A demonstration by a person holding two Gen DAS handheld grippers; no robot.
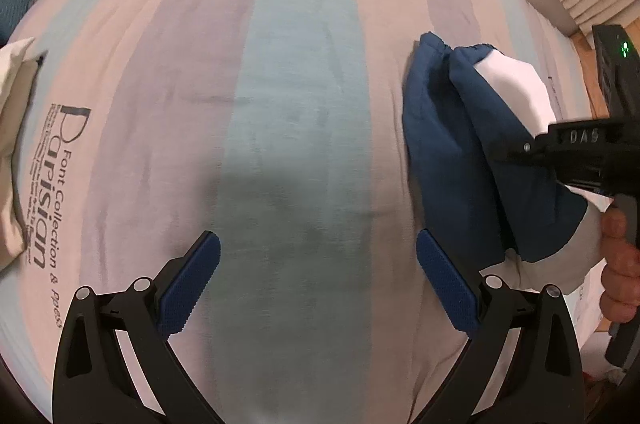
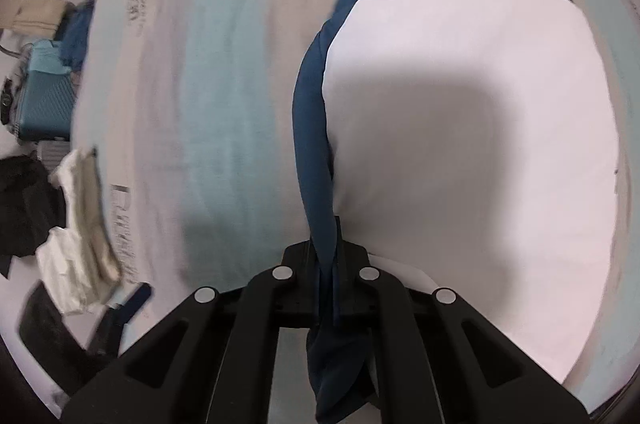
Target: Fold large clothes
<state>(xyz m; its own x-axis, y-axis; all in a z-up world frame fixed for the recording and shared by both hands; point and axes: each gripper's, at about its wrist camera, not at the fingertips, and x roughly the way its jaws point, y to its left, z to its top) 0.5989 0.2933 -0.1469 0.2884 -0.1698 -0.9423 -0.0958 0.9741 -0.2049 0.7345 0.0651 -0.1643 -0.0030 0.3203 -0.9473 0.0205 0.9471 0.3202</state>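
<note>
Striped bedspread (image 1: 304, 71) underfoot, printed lettering along its edge. Right tool (image 2: 326, 224) clamped tight on navy-and-white garment (image 2: 460, 143), bunched at bedspread's right side. Left tool (image 1: 318, 280) agape, empty, beside garment. Step: spreading out. Next: left grabs opposite edge.

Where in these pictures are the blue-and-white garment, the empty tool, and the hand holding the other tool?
Blue-and-white garment (image 2: 460, 127): right wrist view, on its white panel.
Left tool (image 1: 318, 284): left wrist view, midway between its open blue-padded tips.
Hand (image 1: 618, 264): left wrist view, on the fingers around the handle.
</note>
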